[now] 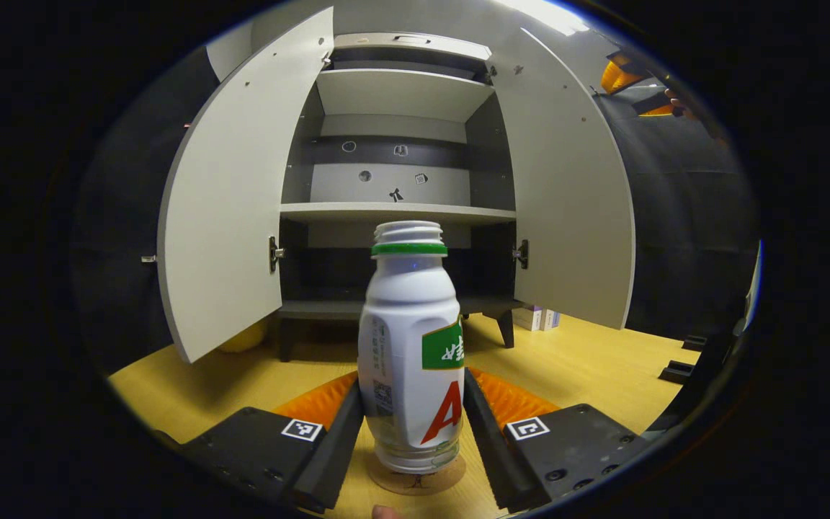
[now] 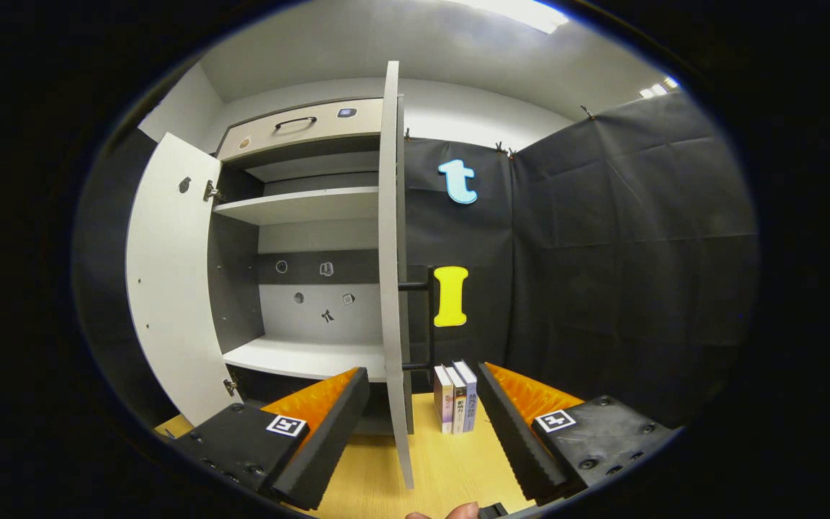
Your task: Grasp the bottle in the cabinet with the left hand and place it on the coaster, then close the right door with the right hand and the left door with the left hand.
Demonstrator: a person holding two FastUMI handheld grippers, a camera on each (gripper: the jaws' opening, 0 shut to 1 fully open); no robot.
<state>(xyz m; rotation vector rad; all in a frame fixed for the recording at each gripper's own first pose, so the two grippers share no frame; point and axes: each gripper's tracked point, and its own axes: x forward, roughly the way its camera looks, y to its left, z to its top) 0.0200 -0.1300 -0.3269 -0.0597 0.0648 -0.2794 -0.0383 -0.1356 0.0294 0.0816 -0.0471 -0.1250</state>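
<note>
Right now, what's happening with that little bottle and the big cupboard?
A person is working with a gripper in each hand. The left gripper has its jaws on either side of the white bottle, which stands upright on the round coaster on the wooden table; whether they press on it is hard to tell. Behind it the cabinet has both doors wide open. The right gripper, jaws open and holding nothing, faces the edge of the right door, with some books beside it.

The left tool (image 1: 413,432) is held level, its fingers (image 1: 339,432) pressed at 9 and 3 o'clock against what is gripped. The right tool (image 2: 422,440) is held spread wide, nothing touched.
</note>
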